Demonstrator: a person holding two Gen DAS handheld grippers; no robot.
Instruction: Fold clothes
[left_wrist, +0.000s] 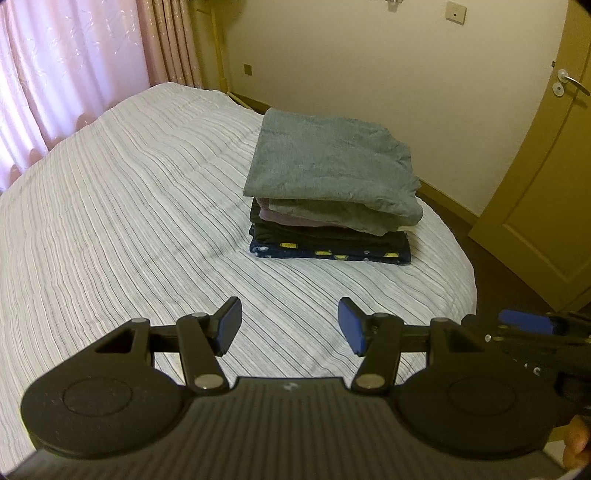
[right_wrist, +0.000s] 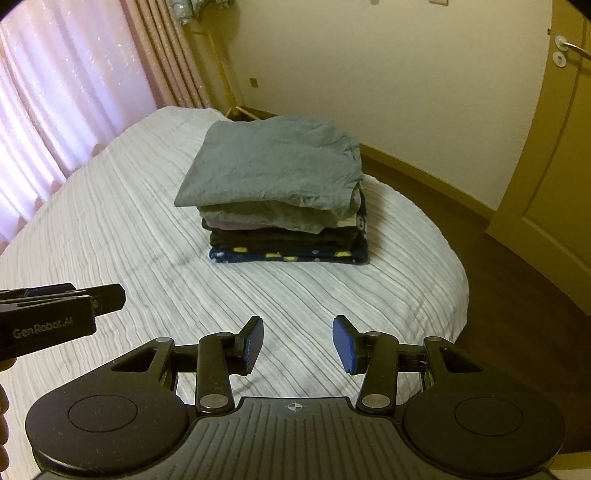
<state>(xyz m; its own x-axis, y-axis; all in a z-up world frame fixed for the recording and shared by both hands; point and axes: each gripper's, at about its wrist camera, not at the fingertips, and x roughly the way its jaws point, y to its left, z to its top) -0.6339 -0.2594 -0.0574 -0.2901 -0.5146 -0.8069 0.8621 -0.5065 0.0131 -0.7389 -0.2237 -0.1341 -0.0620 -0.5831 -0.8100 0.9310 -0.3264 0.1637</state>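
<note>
A stack of folded clothes (left_wrist: 328, 192) (right_wrist: 280, 199) rests on the striped white bed (left_wrist: 122, 206) (right_wrist: 122, 236), a grey garment on top, dark ones and a navy patterned one beneath. My left gripper (left_wrist: 290, 325) hovers over the bedspread short of the stack, open, nothing between its blue pads. My right gripper (right_wrist: 297, 343) is open too, also over bare bedspread in front of the stack. In the left wrist view the right gripper (left_wrist: 524, 325) shows at the right edge. The left gripper's body (right_wrist: 55, 314) shows at the left edge of the right wrist view.
Pink curtains (left_wrist: 55, 74) hang beyond the bed's left side. A cream wall and a yellow door (left_wrist: 546, 184) with a metal handle stand to the right. Dark floor (right_wrist: 498, 280) lies past the bed's right edge. A hand (left_wrist: 576, 443) holds a gripper.
</note>
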